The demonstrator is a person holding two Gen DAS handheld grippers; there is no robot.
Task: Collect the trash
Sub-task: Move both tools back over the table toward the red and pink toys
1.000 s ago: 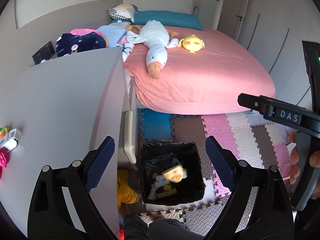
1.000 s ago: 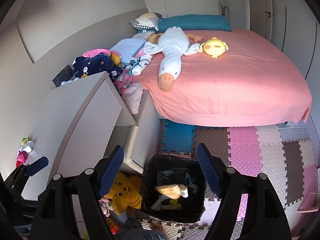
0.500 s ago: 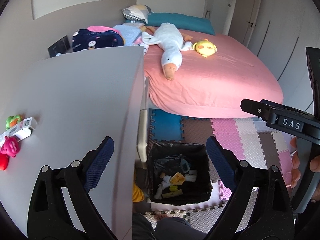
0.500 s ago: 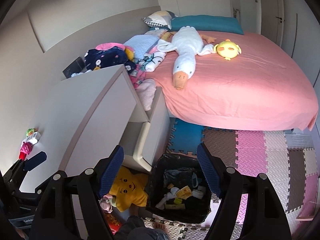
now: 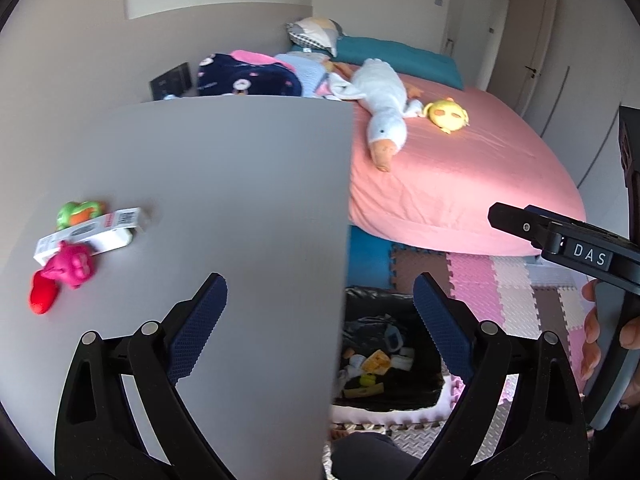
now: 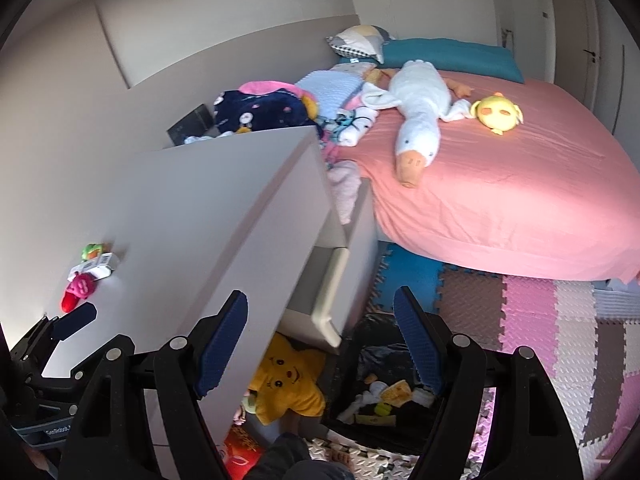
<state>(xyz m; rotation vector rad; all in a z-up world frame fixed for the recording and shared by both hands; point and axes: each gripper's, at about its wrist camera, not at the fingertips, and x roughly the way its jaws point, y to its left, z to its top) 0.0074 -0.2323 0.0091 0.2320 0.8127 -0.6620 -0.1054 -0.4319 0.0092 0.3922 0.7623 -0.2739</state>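
Note:
A black-lined trash bin stands on the floor beside a grey dresser and holds several scraps. At the dresser top's left end lie a white barcoded box, a green toy, a pink toy and a red piece. My left gripper hangs open and empty over the dresser's right edge. My right gripper is open and empty too, above the dresser corner and the bin. The box shows far left there, with a left gripper finger just below it.
A pink bed carries a white goose plush and a yellow plush. Coloured foam mats cover the floor. A dresser drawer stands open above a yellow star plush. A person's hand shows at the right.
Both grippers have swung left over the dresser. Its top fills more of each view, the box and toys have come further in, and the bin has slid right. Both jaws stay open.

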